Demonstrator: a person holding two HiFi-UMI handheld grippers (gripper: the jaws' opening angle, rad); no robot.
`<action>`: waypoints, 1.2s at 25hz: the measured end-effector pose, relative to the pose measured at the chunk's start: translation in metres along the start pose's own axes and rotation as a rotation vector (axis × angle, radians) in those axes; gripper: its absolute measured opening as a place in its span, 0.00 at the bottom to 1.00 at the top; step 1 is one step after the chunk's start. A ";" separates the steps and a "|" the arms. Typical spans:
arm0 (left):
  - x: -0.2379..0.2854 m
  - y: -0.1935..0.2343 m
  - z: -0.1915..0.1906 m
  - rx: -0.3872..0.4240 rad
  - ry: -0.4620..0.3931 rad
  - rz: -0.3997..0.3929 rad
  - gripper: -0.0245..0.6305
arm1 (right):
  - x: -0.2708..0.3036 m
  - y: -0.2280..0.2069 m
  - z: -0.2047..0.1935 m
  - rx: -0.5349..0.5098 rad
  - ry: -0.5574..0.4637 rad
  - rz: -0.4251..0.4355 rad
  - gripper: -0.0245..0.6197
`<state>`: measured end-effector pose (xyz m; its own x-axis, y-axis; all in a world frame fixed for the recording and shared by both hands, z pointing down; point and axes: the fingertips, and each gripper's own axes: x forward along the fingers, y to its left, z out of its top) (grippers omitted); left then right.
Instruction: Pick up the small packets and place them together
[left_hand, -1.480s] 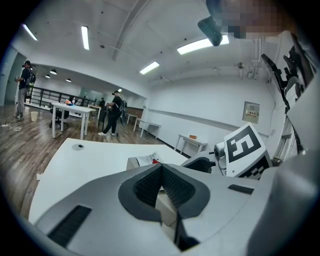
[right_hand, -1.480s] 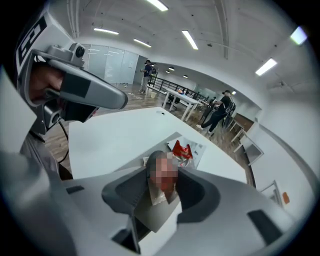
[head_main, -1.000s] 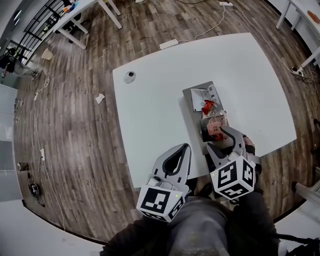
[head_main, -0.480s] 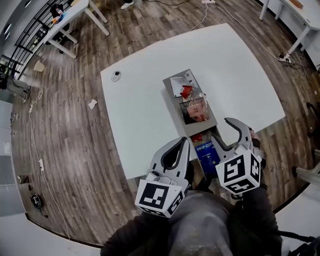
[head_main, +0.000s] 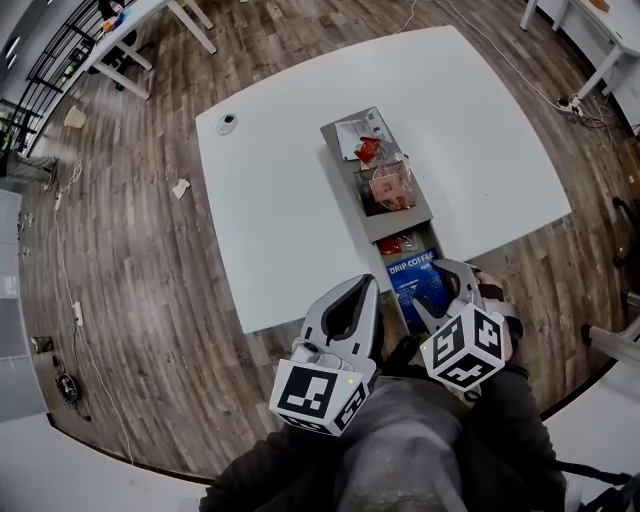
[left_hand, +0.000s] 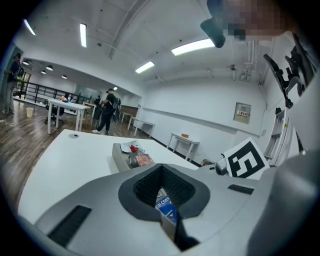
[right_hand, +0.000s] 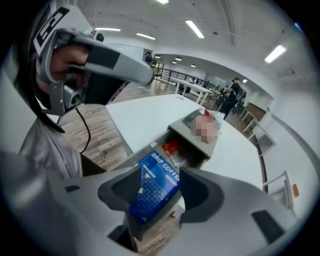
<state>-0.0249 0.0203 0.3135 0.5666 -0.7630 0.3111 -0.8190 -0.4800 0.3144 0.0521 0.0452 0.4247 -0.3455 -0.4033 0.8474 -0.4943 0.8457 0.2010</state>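
Observation:
A long grey tray (head_main: 343, 188) lies on the white table (head_main: 280, 200), and its near end reaches the table's front edge. Its near compartment holds a blue drip-coffee packet (head_main: 408, 274) (right_hand: 152, 192). My right gripper (head_main: 443, 286) (right_hand: 162, 177) is open, its jaws standing on either side of that packet. Farther compartments hold a small red packet (head_main: 398, 243), a pink packet (head_main: 390, 185) and white and red packets (head_main: 362, 140). My left gripper (head_main: 371, 284) (left_hand: 161, 168) is shut and empty, just left of the tray's near end.
A small round object (head_main: 227, 122) sits near the table's far left corner. Paper scraps (head_main: 180, 187) and cables lie on the wood floor. Other tables (head_main: 150, 25) stand beyond, and people stand far off in the room (left_hand: 106, 112).
The right gripper has moved left from beside the tray, so its open jaws now straddle the blue packet. The head view has shifted. The left gripper has stayed shut in place.

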 end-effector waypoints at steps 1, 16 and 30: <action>-0.001 0.004 0.000 -0.003 -0.002 0.007 0.03 | 0.007 0.007 -0.003 -0.013 0.023 0.028 0.41; 0.003 0.055 -0.003 -0.061 -0.002 0.072 0.03 | 0.055 0.012 -0.006 -0.040 0.207 0.133 0.48; 0.014 0.059 -0.001 -0.063 0.011 0.066 0.03 | 0.051 -0.016 0.011 -0.013 0.112 0.033 0.05</action>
<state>-0.0655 -0.0182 0.3373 0.5123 -0.7875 0.3426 -0.8478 -0.4002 0.3481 0.0342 0.0073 0.4592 -0.2701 -0.3343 0.9029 -0.4735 0.8627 0.1778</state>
